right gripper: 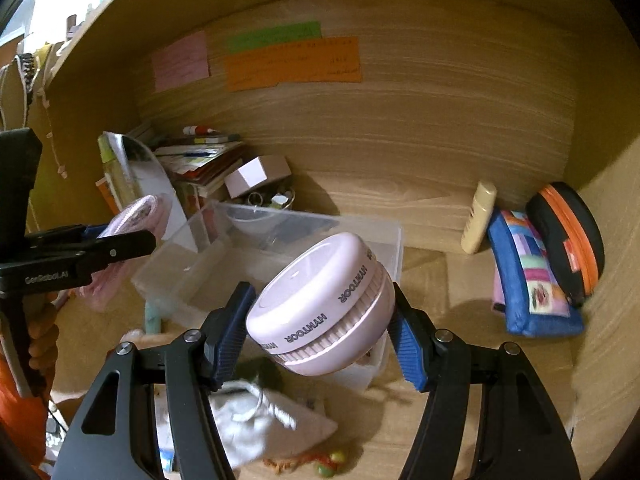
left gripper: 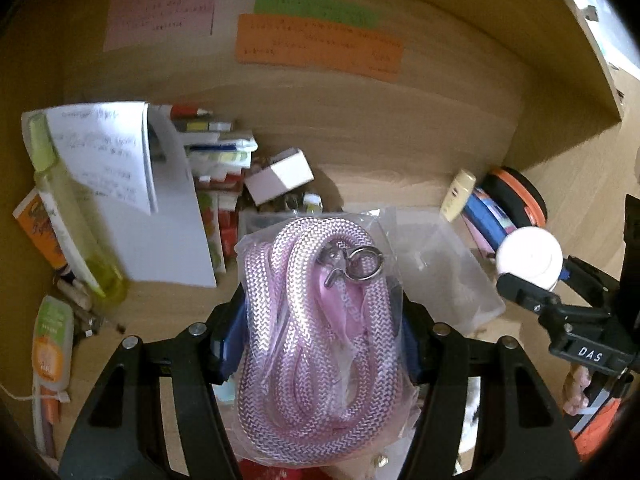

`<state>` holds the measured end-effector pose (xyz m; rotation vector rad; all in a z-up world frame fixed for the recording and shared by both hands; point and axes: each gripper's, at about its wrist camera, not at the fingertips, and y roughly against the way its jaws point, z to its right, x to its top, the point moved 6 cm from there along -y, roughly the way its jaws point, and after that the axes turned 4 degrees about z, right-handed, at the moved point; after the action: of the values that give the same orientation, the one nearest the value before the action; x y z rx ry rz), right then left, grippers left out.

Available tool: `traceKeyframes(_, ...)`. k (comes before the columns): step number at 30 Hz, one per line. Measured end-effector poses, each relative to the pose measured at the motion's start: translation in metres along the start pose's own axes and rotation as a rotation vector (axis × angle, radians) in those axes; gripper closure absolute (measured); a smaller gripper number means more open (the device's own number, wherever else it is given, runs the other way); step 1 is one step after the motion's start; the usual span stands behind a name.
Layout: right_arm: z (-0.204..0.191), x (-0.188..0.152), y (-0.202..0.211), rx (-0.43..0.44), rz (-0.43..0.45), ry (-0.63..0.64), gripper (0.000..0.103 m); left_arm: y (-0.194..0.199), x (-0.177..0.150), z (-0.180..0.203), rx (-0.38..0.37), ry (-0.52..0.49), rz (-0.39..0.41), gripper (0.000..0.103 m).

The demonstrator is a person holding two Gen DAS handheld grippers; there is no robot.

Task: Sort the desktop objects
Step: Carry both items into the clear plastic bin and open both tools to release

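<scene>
My left gripper (left gripper: 320,344) is shut on a clear bag holding a coiled pink rope with a metal clasp (left gripper: 320,320), held above the desk. My right gripper (right gripper: 320,332) is shut on a round pale pink HYNTOOR device (right gripper: 320,304), tilted, held over a clear plastic bin (right gripper: 384,240). The bin also shows in the left wrist view (left gripper: 448,272), just right of the rope bag. The right gripper with the round device (left gripper: 528,256) shows at the right of the left wrist view. The left gripper with the rope bag (right gripper: 136,216) shows at the left of the right wrist view.
A pile of papers, books and a white box (left gripper: 280,176) sits at the back left, with a green bottle (left gripper: 68,208). A cream bottle (right gripper: 478,216), a blue pouch (right gripper: 532,276) and a black-orange case (right gripper: 568,236) stand at the right wall. A white drawstring bag (right gripper: 264,424) lies near.
</scene>
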<state>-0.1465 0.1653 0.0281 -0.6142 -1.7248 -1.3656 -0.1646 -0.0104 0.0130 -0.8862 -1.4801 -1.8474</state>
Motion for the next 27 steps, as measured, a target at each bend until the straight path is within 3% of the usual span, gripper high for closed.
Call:
traceKeyframes(13,-0.009,0.002,-0.061,0.004,-0.102,0.030,0.042,-0.049,0.001,-0.004,0.041,0.016,-0.068,0.041)
traceKeyframes(27,-0.010,-0.016,-0.087,0.024,-0.189,0.012,0.042,-0.079,-0.010,-0.004,0.065,-0.020,-0.123,0.041)
